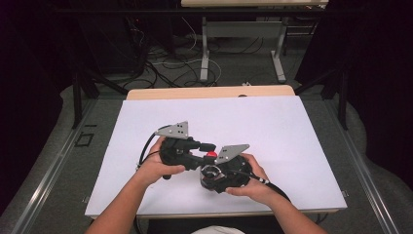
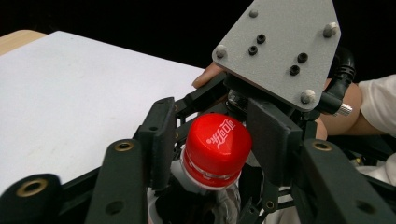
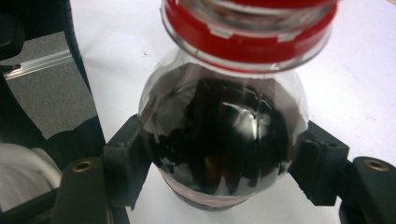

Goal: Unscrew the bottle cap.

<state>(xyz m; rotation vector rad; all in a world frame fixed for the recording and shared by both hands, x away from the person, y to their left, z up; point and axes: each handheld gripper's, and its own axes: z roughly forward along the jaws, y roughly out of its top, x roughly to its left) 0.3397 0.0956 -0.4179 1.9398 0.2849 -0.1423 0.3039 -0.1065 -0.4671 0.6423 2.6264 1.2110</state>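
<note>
Nearest the high cam: the person's forearms, coming in from the near edge of the white table (image 1: 272, 126), each hand w/ a gripper. Between them, a small bottle (image 3: 223, 140) of dark liquid w/ a red cap (image 2: 215, 150), held above the table's near-centre part, not resting on it as far as I can tell. Right gripper (image 3: 224, 163): jaws closed tight on the bottle's body, one black pad pressed to each side of the rounded shoulder just under the neck ring; firm hold, no gap seen. Left gripper (image 2: 212, 140): jaws brought in around the cap, left pad against the cap's side, right pad just beside it or touching; contact on that side hard to judge. Jaws nearly as far in as they go, so it's gripping the cap. In the high view the cap (image 1: 210, 155) is a red dot between the two tools, left gripper (image 1: 197, 148) reaching in from the bottle's left, right gripper (image 1: 216, 178) just below and right of it, bottle neck tilted toward the left tool. Grey three-cornered plate (image 2: 280, 51) of the right gripper sits just behind the cap in the left gripper view, w/ a thumb and white sleeve (image 2: 378, 107) beyond. Behind the table: a wooden edge (image 1: 209, 92), then floor w/ cables (image 1: 170, 63) and desk legs (image 1: 204, 48), well apart from the bottle.
</note>
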